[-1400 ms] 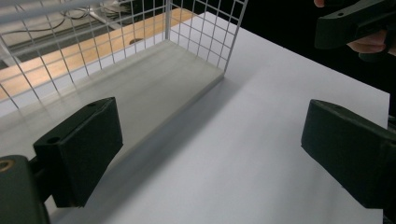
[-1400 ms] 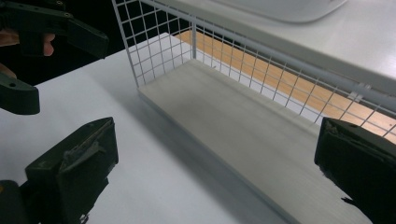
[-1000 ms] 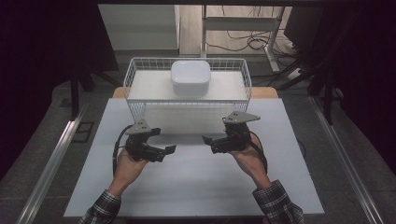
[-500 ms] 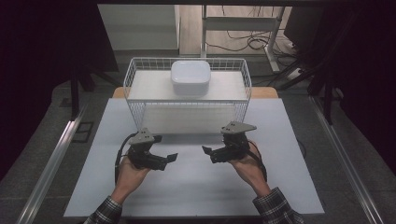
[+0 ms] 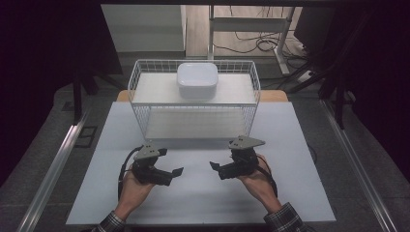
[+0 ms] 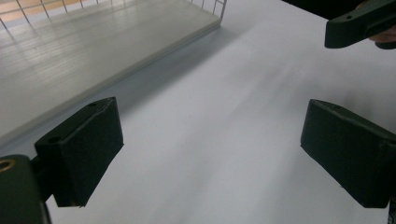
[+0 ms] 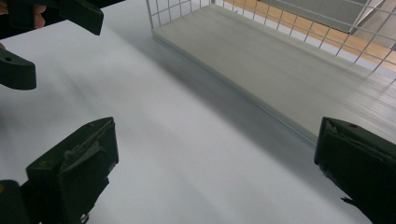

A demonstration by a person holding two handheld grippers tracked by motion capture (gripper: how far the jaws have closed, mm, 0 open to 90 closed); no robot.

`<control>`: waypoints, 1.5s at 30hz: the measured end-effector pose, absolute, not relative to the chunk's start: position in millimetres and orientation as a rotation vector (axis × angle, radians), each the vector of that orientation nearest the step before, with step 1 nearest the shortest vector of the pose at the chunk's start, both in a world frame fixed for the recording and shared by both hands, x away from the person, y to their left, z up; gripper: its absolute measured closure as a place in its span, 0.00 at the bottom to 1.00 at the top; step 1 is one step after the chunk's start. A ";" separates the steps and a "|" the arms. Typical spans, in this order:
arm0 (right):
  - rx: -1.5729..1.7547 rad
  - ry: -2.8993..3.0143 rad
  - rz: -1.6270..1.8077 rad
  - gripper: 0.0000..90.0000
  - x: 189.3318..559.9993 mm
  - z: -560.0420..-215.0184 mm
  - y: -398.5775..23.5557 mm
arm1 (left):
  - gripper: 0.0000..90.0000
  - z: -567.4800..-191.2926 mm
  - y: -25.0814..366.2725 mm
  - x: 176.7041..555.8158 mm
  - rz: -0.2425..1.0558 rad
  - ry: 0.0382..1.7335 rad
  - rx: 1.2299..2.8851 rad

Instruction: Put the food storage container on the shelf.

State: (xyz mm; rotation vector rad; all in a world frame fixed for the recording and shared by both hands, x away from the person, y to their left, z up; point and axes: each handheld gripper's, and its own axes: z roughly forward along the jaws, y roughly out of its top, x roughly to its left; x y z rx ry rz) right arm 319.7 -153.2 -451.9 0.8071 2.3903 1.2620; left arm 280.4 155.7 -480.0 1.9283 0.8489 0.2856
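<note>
Left gripper [image 5: 175, 171] and right gripper [image 5: 215, 166] (both wide open, empty) face each other, wire basket [image 5: 193, 108] just beyond them.

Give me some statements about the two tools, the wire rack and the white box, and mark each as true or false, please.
1. The white box sits on the top shelf of the wire rack. True.
2. The left tool grips the white box. False: it is open and empty, over the white table mat.
3. The right tool is open, with nothing between its jaws. True.
4. Both tools are inside the wire rack. False: they are in front of it, on the person's side.
5. The lower shelf of the rack holds a second box. False: that shelf is bare.
</note>
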 end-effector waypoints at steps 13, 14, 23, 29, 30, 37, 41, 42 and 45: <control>0.812 2.400 1.256 0.00 305.5 -461.1 -166.0 | 0.06 -493.4 169.5 263.9 0.279 0.888 1.933; 0.814 2.401 1.252 0.00 303.0 -462.5 -169.2 | 0.06 -494.6 172.7 261.1 0.280 0.894 1.933; 0.831 2.388 1.237 0.00 293.8 -465.1 -183.2 | 0.06 -498.5 187.5 249.5 0.285 0.927 1.922; 0.846 2.365 1.224 0.00 287.7 -467.0 -197.0 | 0.06 -502.3 198.3 240.6 0.293 0.955 1.917; 0.846 2.365 1.224 0.00 287.7 -467.0 -197.0 | 0.06 -503.1 200.5 238.7 0.296 0.960 1.917; 0.870 2.353 1.198 0.00 281.6 -470.7 -209.9 | 0.06 -508.2 210.6 229.1 0.317 0.985 1.925; 0.893 2.335 1.184 0.00 278.0 -472.6 -219.5 | 0.06 -511.2 216.1 224.5 0.323 0.999 1.929; 0.893 2.335 1.184 0.00 278.0 -472.6 -219.5 | 0.06 -511.8 217.5 223.3 0.326 1.004 1.928; 0.904 2.327 1.172 0.00 276.3 -474.0 -225.5 | 0.06 -513.7 222.2 219.2 0.331 1.015 1.925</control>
